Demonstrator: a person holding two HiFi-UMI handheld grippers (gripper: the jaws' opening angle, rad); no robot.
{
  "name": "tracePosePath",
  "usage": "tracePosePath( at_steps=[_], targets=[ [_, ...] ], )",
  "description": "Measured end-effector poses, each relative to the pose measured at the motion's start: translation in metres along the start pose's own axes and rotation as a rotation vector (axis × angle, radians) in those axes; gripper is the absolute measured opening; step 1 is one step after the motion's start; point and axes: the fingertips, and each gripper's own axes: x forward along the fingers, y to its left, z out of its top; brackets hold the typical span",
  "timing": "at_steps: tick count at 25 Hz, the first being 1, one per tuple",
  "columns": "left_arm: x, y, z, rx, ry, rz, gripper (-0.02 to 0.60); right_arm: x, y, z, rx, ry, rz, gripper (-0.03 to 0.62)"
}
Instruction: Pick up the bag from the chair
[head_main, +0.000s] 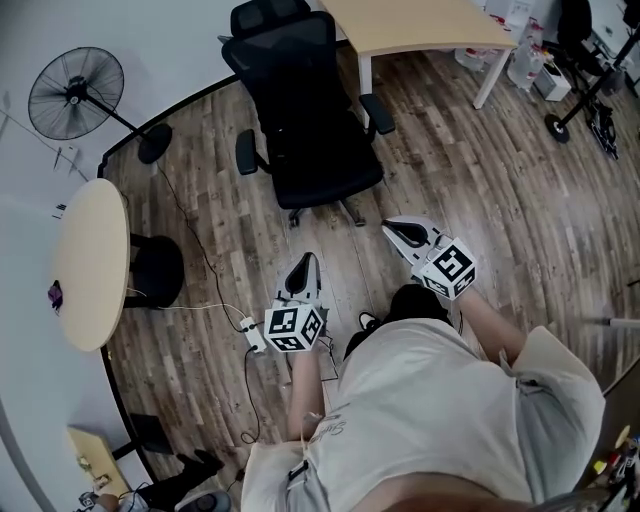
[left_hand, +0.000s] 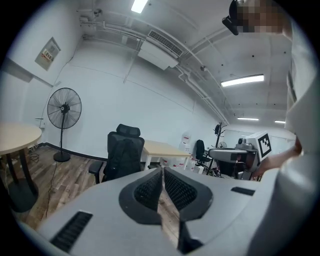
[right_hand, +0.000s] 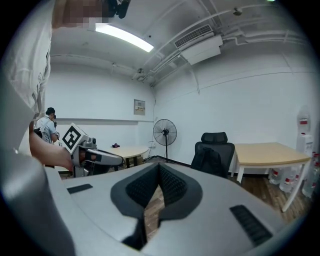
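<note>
Approaching: the step in hand, by my reading; both tools hang well short of the chair (head_main: 345, 175)
Bag (left_hand: 121, 159): black, on the seat, leaning against the backrest; hard to separate from the black chair in the head view
Left hand-held gripper (head_main: 303, 272): clenched, pads meeting, nothing between them
Right hand-held gripper (head_main: 407, 233): clenched and empty likewise
Doing it well: step closer; part one pair of jaws before reaching in; aim for a top handle or strap, which no view shows clearly; lift straight up, clear of the armrests (head_main: 377, 112)
</note>
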Motion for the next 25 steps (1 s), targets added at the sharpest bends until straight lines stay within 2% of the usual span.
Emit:
tracePosePath(
  at_steps=[5, 11, 19, 25],
  targets=[
    [0.0, 0.013, -0.01, -0.028, 0.026, -0.014, 0.023, 0.012, 0.007, -0.012, 0.018, 0.035, 0.004, -0.005],
    [0.029, 0.034, 0.005, -0.019, 0.039, -0.005, 0.023, 0.041, -0.024, -0.012, 0.031, 0.033, 0.003, -0.005],
    [0.1, 0.072, 0.043, -0.003, 0.048, 0.043, 0.023, 0.109, -0.099, -0.008, 0.059, -0.002, 0.034, -0.005],
    [0.163, 0.088, 0.091, 0.045, 0.022, 0.064, 0.023, 0.152, -0.164, 0.002, 0.051, -0.022, 0.066, -0.005]
  ],
)
